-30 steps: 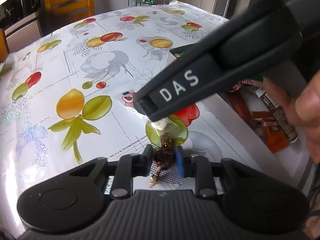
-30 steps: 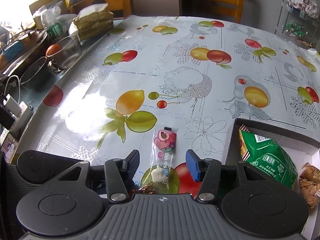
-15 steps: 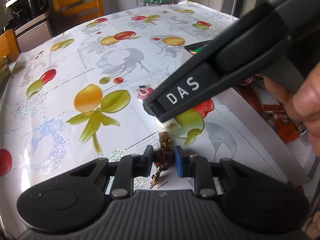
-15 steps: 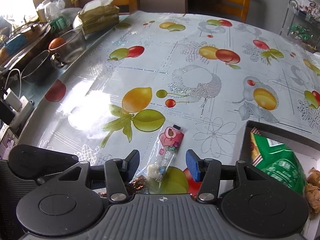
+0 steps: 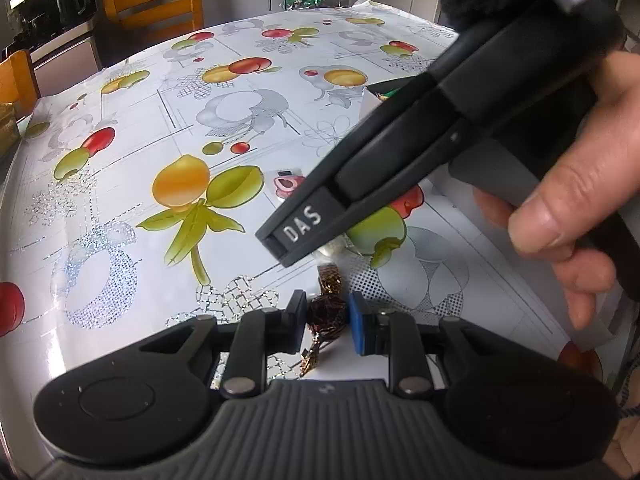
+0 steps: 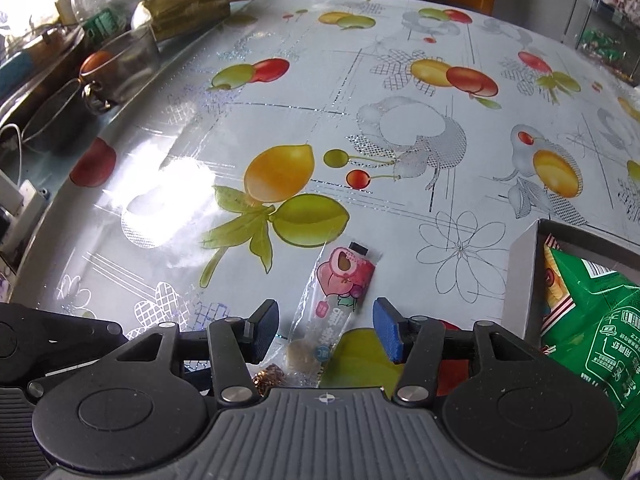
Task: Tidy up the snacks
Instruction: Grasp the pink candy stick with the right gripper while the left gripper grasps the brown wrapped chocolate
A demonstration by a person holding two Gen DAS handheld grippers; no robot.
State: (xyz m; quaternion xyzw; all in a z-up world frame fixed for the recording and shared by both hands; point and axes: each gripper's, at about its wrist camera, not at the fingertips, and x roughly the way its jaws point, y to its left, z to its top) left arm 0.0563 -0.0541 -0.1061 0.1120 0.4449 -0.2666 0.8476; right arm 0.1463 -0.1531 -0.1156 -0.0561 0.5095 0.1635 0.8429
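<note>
My left gripper (image 5: 326,316) is shut on a brown-and-gold wrapped candy (image 5: 326,314), held just above the fruit-print tablecloth. My right gripper (image 6: 326,330) is open, its fingers on either side of a clear snack packet with a pink peach label (image 6: 336,300) that lies flat on the table. The right gripper's black body crosses the left wrist view, hiding most of that packet (image 5: 286,184). The candy's gold wrapper (image 6: 270,374) shows at the lower left of the right wrist view. A grey box (image 6: 520,280) at the right holds a green snack bag (image 6: 588,320).
Along the table's left edge stand a glass mug (image 6: 120,64), a wire basket (image 6: 44,120), a tissue pack (image 6: 188,4) and other clutter. Orange chairs (image 5: 156,4) stand at the far side. A wire rack (image 6: 604,28) with green packets is far right.
Both grippers have drawn back toward the near table edge. The left stays shut on the candy. The peach packet now sits further forward between the right gripper's open fingers.
</note>
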